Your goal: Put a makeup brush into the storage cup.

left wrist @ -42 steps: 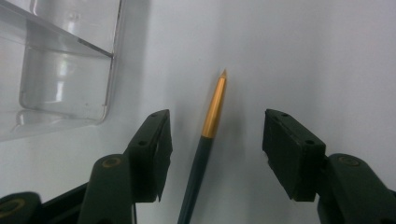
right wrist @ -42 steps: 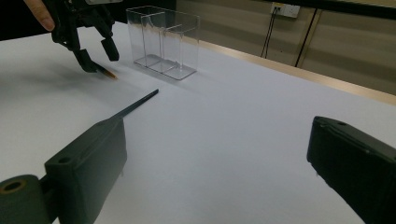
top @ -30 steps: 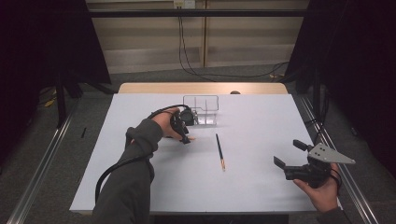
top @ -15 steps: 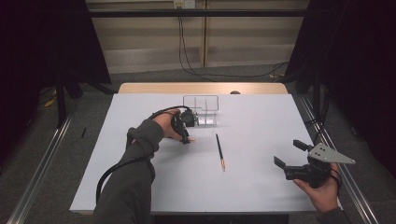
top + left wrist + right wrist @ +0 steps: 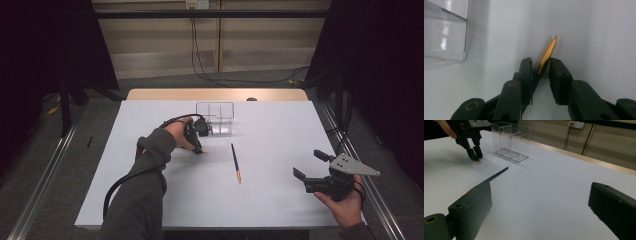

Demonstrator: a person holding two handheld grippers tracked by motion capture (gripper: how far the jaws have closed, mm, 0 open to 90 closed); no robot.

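Count: two hand-held grippers, two pens, one clear box.

The table [image 5: 150, 200] has a pale, white-grey top with a strip of bare wood along its far edge. Beyond it runs a light wall panel with black cables hanging down and a socket plate near the top; dark curtains stand at both sides, and metal rails run along the floor beside the left and right edges.

The clear plastic box [image 5: 216, 118], divided into compartments, stands upright near the middle of the far edge.

The left hand-held gripper [image 5: 199, 150] points down at the table just in front of the box, toward the near side of it. Its jaws have just been closing and now pinch a gold-tipped pen [image 5: 547, 55]; in the left gripper view the gold cone sticks out past the pads with its point away from the camera, tilted slightly to the right of the picture. The rest of the pen is hidden by the jaws, so its full long axis cannot be told. The tip lies low at the table surface.

A second pen, dark with a gold end [image 5: 235, 162], lies flat near the table's centre, long axis running from far edge to near edge, gold end toward the near edge, well apart from both grippers.

The right hand-held gripper [image 5: 312, 165] is held off the table at the near right corner, jaws spread wide, holding nothing.
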